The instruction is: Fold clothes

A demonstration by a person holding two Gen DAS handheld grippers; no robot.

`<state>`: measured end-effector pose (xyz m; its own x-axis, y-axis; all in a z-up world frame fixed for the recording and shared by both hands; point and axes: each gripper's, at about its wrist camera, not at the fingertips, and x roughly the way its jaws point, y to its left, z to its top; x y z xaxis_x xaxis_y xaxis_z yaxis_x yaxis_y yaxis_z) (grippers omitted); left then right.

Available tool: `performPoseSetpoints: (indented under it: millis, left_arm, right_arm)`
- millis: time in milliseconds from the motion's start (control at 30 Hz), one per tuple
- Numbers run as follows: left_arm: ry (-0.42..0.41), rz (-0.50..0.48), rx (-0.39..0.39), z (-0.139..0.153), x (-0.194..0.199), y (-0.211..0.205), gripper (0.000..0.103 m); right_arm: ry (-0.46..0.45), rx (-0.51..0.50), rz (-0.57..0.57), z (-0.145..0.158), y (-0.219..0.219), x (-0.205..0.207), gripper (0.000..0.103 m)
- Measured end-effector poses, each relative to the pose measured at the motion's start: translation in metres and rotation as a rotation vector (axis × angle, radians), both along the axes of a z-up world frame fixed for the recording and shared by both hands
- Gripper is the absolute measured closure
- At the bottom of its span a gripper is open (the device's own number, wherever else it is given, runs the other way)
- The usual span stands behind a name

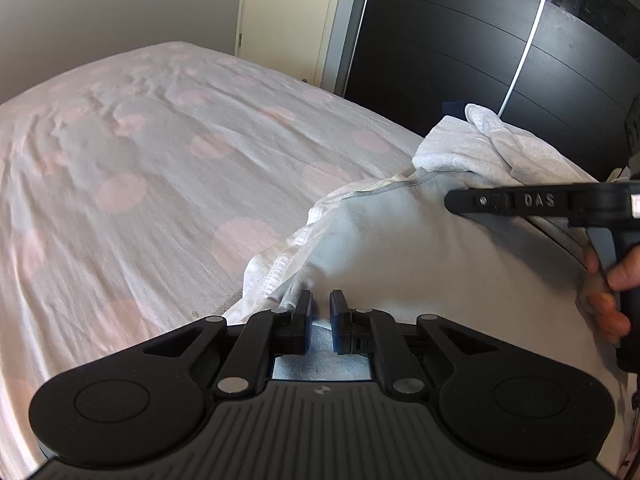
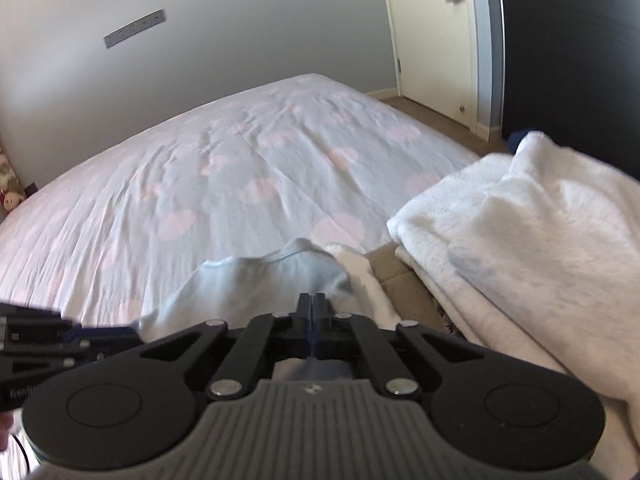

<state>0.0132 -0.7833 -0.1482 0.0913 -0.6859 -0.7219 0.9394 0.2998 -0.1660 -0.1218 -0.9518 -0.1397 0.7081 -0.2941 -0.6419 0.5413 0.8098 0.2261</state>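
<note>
A pale blue and white garment [image 1: 380, 248] lies bunched at the near right edge of the bed. My left gripper [image 1: 320, 308] has its jaws nearly together on a fold of the garment's hem, with cloth between the pads. My right gripper [image 1: 450, 202] reaches in from the right, held by a hand [image 1: 612, 280], its tip at the garment near the collar. In the right wrist view the right gripper [image 2: 313, 304] is shut with the pale blue garment [image 2: 260, 288] bulging up at its tips. The left gripper [image 2: 120, 332] shows at the left edge.
The bed [image 1: 160, 180] has a white sheet with pink dots, wrinkled and bare toward the far side. A pile of white and grey clothes [image 2: 520, 240] sits at the right. A dark wardrobe [image 1: 460, 40] and a cream door [image 1: 288, 20] stand behind. Beige carpet [image 2: 400, 276] shows beside the bed.
</note>
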Motion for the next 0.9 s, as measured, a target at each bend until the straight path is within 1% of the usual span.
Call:
performPoseSetpoints:
  millis: [100,167,200,267,300,333,367,400,500,633,733,767,800,867,900]
  left_arm:
    - [0.001,0.015,-0.006,-0.004,0.006,0.000,0.094]
    - [0.014,0.032,-0.009,-0.005,0.011,0.001,0.099]
    - [0.021,0.041,-0.011,-0.004,0.013,0.002,0.101]
    - [0.027,0.053,-0.020,0.002,0.014,0.007,0.101]
    - [0.020,0.053,-0.024,0.006,0.012,0.009,0.101]
    - [0.014,0.054,-0.029,0.010,0.011,0.012,0.101]
    - [-0.002,0.056,-0.034,0.015,0.007,0.014,0.101]
    - [-0.018,0.059,-0.041,0.020,0.003,0.018,0.099]
    - [0.016,0.010,-0.085,0.037,-0.016,0.027,0.099]
    - [0.036,-0.120,-0.101,0.048,-0.061,0.039,0.099]
    - [-0.005,-0.211,-0.074,0.044,-0.094,0.046,0.099]
    - [-0.026,-0.224,-0.053,0.039,-0.102,0.046,0.099]
    - [-0.047,-0.235,-0.030,0.034,-0.108,0.047,0.099]
    - [-0.088,-0.238,-0.003,0.024,-0.114,0.047,0.099]
    - [-0.088,-0.226,0.009,0.021,-0.114,0.047,0.099]
  right_arm:
    - [0.018,-0.004,-0.014,-0.006,-0.012,0.014,0.103]
    - [0.043,-0.007,-0.056,-0.011,-0.020,0.021,0.103]
    - [0.039,0.011,-0.076,-0.013,-0.024,0.020,0.102]
    - [0.024,0.053,-0.112,-0.016,-0.032,0.018,0.100]
    - [0.009,0.049,-0.115,-0.013,-0.032,0.013,0.100]
    - [-0.008,0.041,-0.115,-0.009,-0.030,0.008,0.098]
    - [-0.014,0.011,-0.108,-0.002,-0.025,0.001,0.095]
    - [-0.016,-0.022,-0.099,0.005,-0.019,-0.007,0.095]
    - [-0.040,-0.056,-0.044,0.021,-0.001,-0.031,0.095]
    - [-0.042,-0.079,0.006,0.028,0.026,-0.063,0.095]
    - [-0.010,-0.100,0.020,0.021,0.040,-0.078,0.095]
    - [-0.004,-0.099,0.014,0.017,0.041,-0.082,0.099]
    - [0.000,-0.096,0.007,0.013,0.042,-0.085,0.101]
    - [0.009,-0.095,0.003,0.006,0.042,-0.087,0.103]
    - [0.014,-0.095,0.002,0.002,0.041,-0.087,0.103]
